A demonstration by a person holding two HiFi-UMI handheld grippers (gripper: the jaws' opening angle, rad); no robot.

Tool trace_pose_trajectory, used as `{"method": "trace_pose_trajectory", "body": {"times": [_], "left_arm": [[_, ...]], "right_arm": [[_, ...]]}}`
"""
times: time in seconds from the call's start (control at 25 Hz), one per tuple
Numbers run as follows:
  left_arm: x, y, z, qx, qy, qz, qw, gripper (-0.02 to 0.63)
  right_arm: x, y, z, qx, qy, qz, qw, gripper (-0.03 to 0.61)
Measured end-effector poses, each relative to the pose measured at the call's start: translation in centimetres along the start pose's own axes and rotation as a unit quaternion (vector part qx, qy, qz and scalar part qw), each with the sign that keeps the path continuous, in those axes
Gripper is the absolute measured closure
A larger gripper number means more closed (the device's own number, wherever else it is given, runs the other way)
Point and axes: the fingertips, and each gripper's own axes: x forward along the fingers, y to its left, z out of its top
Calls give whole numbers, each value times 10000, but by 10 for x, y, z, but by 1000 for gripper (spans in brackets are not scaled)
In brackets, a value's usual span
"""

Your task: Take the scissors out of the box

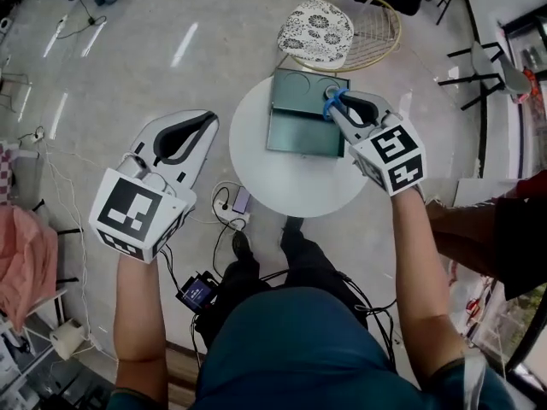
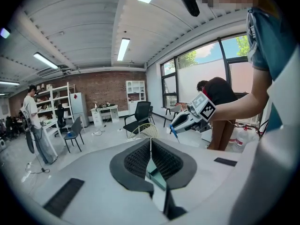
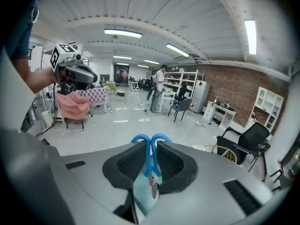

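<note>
A blue-handled pair of scissors is clamped in my right gripper, just over the right edge of the open teal box on the round white table. In the right gripper view the blue handle loops stick out past the jaw tips and the blades point back between the pads. My left gripper hangs left of the table, off its edge, shut with nothing in it; its pads meet. The left gripper view catches the right gripper with the scissors from the side.
A wire chair with a patterned cushion stands just beyond the table. A power strip and cables lie on the floor under the table's left side. Another person is close on the right. Pink cloth is at the left.
</note>
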Motion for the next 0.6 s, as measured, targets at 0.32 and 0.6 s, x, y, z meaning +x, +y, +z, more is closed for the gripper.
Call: {"method": "trace_pose_trajectory", "body": {"times": [0.32, 0.6], "left_arm": [[-26, -12, 52, 364, -426, -176, 9983, 588], [-52, -32, 89, 647, -894, -330, 9933, 588]], "right_arm": [[-73, 4, 61, 529, -889, -375, 9939, 489], [-141, 17, 98, 903, -1583, -567, 9816, 489]]}}
